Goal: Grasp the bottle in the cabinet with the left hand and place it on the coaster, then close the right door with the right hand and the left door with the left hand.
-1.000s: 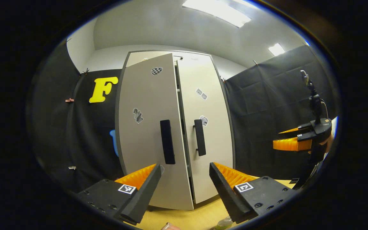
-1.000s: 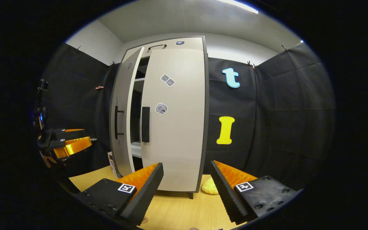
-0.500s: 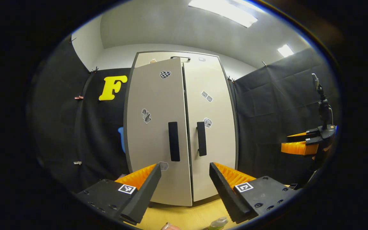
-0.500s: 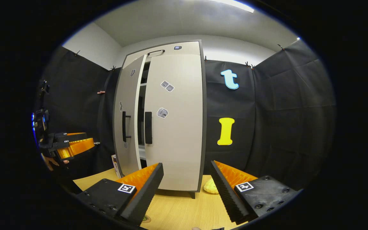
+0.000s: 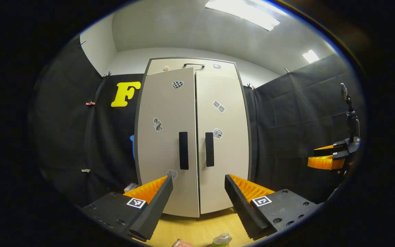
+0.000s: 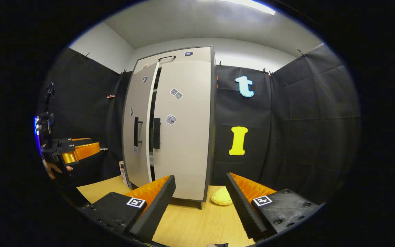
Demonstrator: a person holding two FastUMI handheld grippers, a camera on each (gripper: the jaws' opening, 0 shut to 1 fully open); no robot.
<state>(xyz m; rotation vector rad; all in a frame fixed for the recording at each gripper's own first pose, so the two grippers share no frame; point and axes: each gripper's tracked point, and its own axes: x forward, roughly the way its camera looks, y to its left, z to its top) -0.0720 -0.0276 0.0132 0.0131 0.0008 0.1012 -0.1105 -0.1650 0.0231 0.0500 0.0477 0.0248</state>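
Your left claw (image 5: 198,192), jaws apart and empty, faces the cabinet (image 5: 192,137). Its left door (image 5: 166,137) has swung nearly shut; a thin gap remains, so push it home.

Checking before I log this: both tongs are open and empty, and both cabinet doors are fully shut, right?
Not quite. The left door is not fully shut: the right gripper view shows a dark gap between it and the right door. Left tongs and right tongs are open and empty.

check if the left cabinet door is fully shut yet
Not fully: the left door stands slightly ajar, a dark gap showing beside the right door.
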